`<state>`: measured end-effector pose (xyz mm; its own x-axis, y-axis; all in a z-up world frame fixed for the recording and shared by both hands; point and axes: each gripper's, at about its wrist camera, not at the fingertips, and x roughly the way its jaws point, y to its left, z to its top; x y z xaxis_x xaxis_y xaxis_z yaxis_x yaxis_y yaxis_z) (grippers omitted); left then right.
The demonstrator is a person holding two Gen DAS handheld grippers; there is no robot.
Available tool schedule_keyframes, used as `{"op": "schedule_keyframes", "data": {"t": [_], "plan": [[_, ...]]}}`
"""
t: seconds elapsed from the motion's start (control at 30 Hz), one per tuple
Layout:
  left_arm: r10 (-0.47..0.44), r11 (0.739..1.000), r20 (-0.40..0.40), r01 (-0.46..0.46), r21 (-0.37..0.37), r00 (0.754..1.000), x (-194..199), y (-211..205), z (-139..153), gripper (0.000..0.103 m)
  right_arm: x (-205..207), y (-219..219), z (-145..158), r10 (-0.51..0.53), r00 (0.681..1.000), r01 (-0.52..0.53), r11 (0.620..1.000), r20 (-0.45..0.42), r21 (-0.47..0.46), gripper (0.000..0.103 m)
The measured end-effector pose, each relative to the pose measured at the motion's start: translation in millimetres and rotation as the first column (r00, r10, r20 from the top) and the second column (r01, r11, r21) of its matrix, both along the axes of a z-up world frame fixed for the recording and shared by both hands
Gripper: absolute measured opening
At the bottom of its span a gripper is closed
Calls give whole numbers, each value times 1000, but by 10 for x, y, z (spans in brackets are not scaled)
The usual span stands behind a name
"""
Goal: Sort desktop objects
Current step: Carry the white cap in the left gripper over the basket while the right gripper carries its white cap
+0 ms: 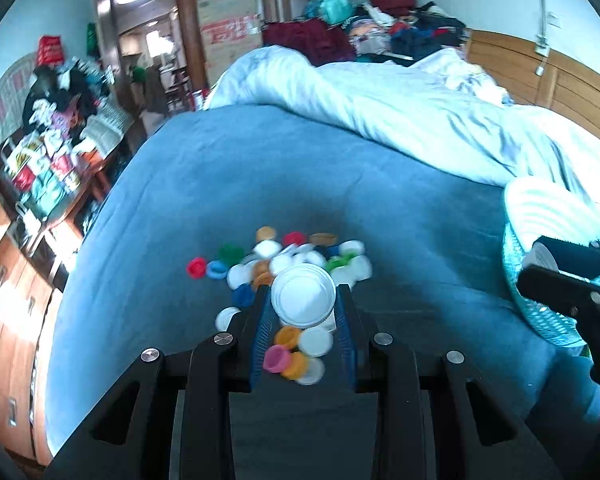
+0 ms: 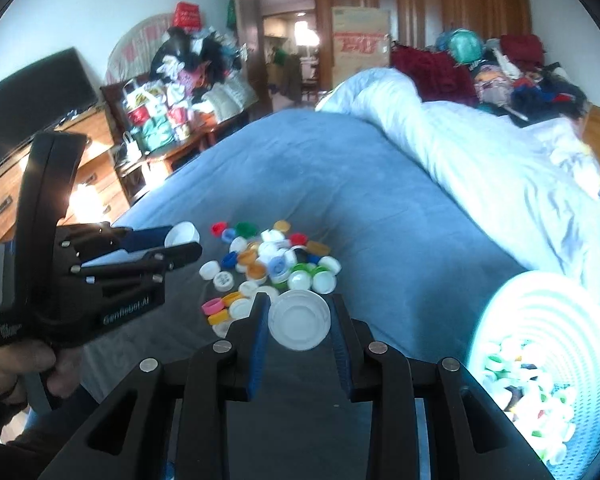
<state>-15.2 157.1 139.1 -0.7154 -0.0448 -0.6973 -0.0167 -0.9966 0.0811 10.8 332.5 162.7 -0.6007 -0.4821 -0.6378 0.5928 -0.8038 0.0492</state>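
Caps lie heaped on the blue bed. Each tool, left and right, pinches a white lid above them; basket sits at right, part-filled with caps.

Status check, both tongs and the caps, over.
Left tongs shut on large white lid. Right tongs shut on white lid. Cap pile remains; basket right.

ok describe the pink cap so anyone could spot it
On the blue bedsheet lies a pile of bottle caps. At its near left edge, beside yellow caps, sits the pink cap, the only pink one, open side showing.
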Motion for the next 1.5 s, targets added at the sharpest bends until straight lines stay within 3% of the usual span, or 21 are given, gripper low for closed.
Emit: {"op": "schedule_keyframes", "data": {"t": [0.6, 1.5], "plan": [[-155, 987, -52, 152, -59, 986, -16, 944, 370, 26, -9, 953, 339, -174, 983, 170, 984, -62, -57, 32], [-295, 949, -1, 293, -112, 955, -241, 2035, 381, 26, -33, 1809, 405, -313, 948, 308, 948, -62, -82, 32]]}}
